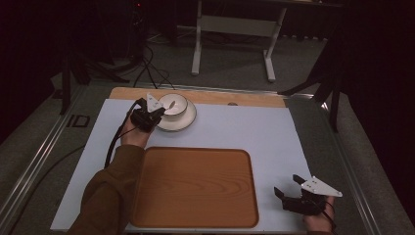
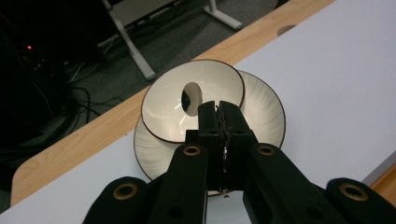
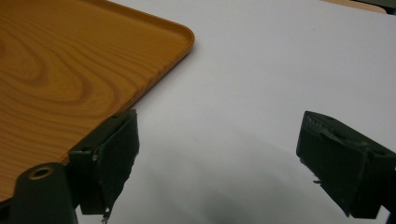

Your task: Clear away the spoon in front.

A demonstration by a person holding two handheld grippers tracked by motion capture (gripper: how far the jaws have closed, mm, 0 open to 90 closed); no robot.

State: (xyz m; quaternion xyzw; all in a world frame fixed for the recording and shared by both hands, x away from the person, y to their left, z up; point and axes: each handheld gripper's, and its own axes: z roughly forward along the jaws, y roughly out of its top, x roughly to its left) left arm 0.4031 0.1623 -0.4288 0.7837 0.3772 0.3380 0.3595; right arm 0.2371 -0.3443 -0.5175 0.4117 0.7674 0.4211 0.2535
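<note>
High view puts the left claw at the desk's eleven o'clock, pinched tight on the near rim of the bowl on its saucer, while the right claw gapes wide and empty at five o'clock beside the tray.

I am reaching my left arm forward, my left gripper pressing its fingers together. My right gripper is resting near me, fingers spread wide apart.
</note>
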